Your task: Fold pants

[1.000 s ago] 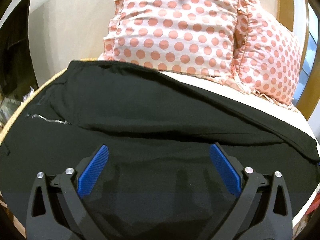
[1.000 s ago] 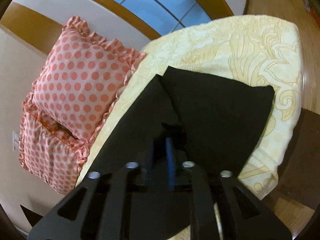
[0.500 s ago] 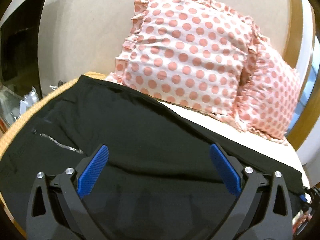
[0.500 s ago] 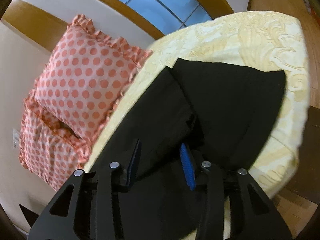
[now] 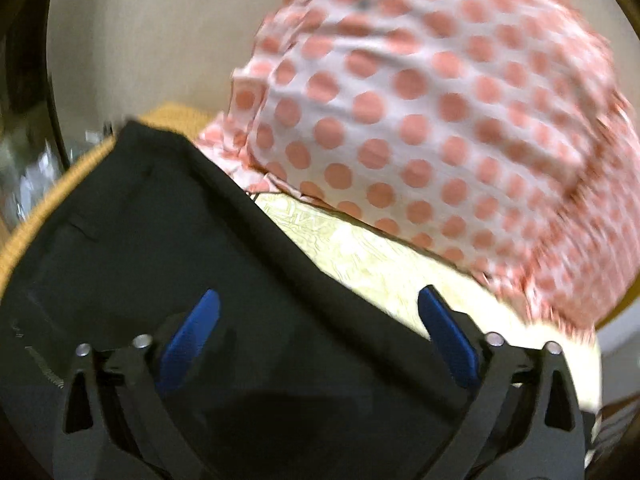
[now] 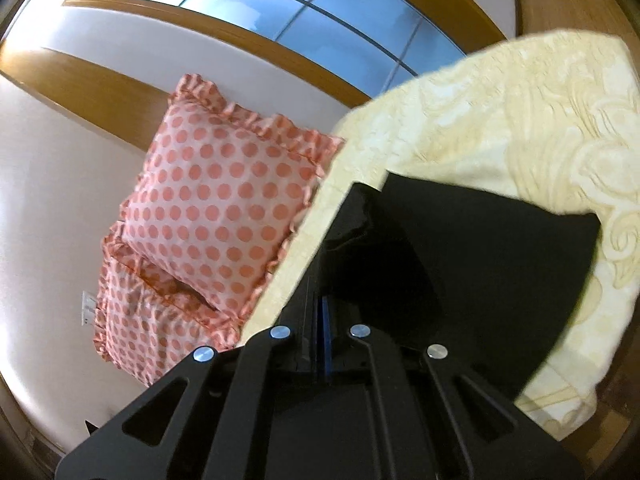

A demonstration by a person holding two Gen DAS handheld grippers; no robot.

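Your left gripper [image 5: 316,322] hangs fingers apart over the black pants [image 5: 168,248]; your right gripper [image 6: 322,320] is clamped on them beside the pillow [image 6: 224,216].

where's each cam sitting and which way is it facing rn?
Left wrist: on the left gripper, low over the black pants, facing the polka-dot pillow; blue pads wide apart.
Right wrist: on the right gripper, fingers together on pants fabric, facing the window.
Shared: pants, pillows, cream bedspread.
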